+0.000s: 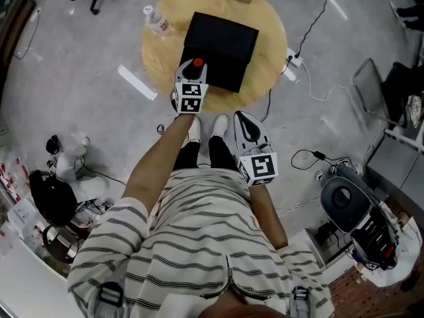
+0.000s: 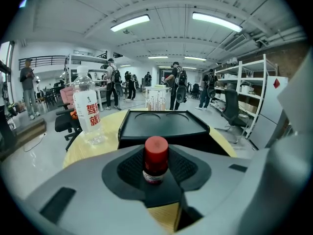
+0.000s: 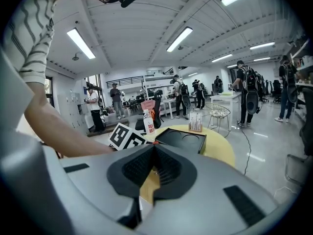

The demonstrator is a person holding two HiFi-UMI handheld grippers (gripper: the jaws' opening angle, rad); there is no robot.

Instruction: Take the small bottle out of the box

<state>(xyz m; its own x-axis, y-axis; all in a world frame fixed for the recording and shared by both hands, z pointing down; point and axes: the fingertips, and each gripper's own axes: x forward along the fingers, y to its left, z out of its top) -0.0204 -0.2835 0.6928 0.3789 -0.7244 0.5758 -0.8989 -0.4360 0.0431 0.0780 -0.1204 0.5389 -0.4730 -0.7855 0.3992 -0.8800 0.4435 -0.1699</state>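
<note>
A round yellow bench (image 1: 268, 55) carries the black box (image 1: 222, 42). The right hand-held gripper (image 3: 154, 148) hangs back, jaws together, empty. The left hand-held gripper (image 2: 156, 166) clasps the red-capped small bottle (image 2: 156, 153) upright at the box's near edge.

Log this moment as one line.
left gripper: shut on small bottle, red cap up, near edge of black box | right gripper: shut, empty, back from round table
</note>
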